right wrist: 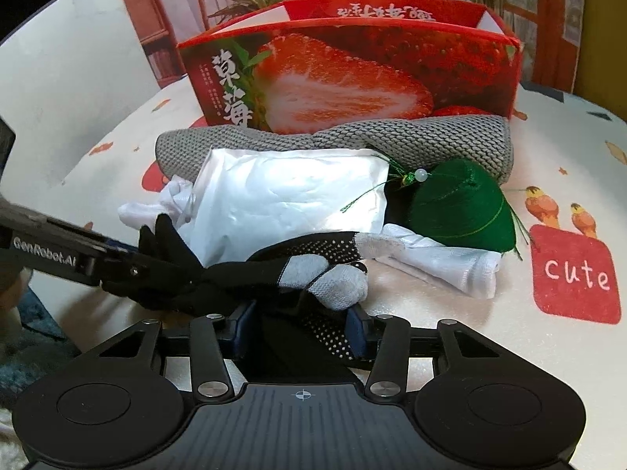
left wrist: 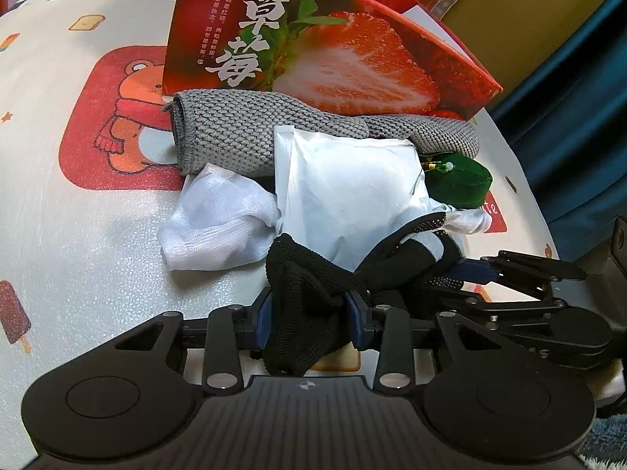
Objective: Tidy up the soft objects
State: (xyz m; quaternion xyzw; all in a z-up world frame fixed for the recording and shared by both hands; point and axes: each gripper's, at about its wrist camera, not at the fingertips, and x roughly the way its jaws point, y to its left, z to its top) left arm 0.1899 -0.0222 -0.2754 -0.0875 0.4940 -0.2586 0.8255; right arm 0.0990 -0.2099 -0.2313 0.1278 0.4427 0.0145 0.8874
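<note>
Now | left gripper [left wrist: 309, 321]: clamped on black glove [left wrist: 301, 290] | right gripper [right wrist: 299, 327]: clamped on same glove | beside white packet [left wrist: 345, 196]

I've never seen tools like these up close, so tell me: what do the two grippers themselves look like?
Both look alike. The left gripper and right gripper are matte black, with jointed link bars fastened by silver rivets, dark blue finger pads, a ribbed base with two round discs and a small crosshair mark. White "GenRobot.AI" lettering shows on the left gripper's side in the right camera's view. No cables or sleeves are visible.
</note>
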